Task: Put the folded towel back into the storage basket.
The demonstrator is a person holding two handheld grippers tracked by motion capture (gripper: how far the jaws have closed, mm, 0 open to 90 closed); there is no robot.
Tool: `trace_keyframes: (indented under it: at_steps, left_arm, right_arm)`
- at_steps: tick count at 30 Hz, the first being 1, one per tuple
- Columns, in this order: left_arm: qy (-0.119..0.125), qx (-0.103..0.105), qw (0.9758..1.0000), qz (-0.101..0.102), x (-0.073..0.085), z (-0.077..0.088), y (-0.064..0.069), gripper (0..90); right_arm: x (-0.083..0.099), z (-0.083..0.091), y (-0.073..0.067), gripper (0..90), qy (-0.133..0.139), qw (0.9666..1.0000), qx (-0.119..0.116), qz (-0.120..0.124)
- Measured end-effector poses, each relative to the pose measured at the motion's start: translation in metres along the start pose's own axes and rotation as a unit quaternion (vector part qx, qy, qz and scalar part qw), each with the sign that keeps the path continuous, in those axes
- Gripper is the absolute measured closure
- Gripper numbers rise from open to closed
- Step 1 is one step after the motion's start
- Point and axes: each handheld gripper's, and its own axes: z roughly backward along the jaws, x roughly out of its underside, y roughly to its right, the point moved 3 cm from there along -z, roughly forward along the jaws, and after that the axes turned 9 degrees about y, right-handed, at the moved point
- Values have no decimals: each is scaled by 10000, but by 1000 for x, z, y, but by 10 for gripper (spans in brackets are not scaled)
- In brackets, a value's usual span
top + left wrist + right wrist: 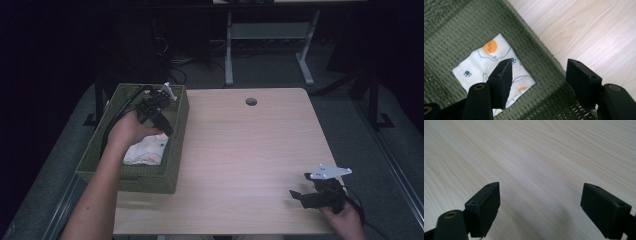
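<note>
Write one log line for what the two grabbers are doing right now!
left gripper: open, above folded cloth in green basket | right gripper: open, empty, over bare table | cloth: lying flat, not gripped

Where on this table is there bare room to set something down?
The table is bare from the basket's right wall across to the right edge, apart from the right gripper at the near right corner and a small hole at the back. The basket floor is taken by a folded cloth, with the left gripper over it.

A light wooden table point(240, 150) carries a green woven basket point(172, 145).
</note>
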Motion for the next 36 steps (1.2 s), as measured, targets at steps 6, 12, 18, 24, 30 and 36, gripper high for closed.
trace_keyframes:
  at_steps: [6, 12, 18, 24, 30, 36]
  left_arm:
    - [54, 86, 9999, -78, -6, -1, 7, 379]
    - [61, 111, 9998, -145, -11, -4, 15, 374]
    - [88, 183, 9996, -184, -15, -7, 22, 374]
    - [57, 187, 9994, -283, -19, -11, 30, 368]
    - [40, 218, 9990, -380, -23, -13, 37, 364]
    - [8, 243, 9985, -489, -26, -15, 46, 362]
  right_arm:
    - [0, 0, 0, 157, 5, 10000, -3, -2]
    - [-1, 0, -2, 157, 8, 10000, -19, 3]
    - [-1, 1, -1, 157, 3, 10000, -5, -6]
    - [-1, 1, 0, 157, 14, 10000, 7, -8]
    - [-1, 1, 0, 157, 8, 10000, 7, 10]
    - [-1, 3, 1, 157, 29, 10000, 11, 4]
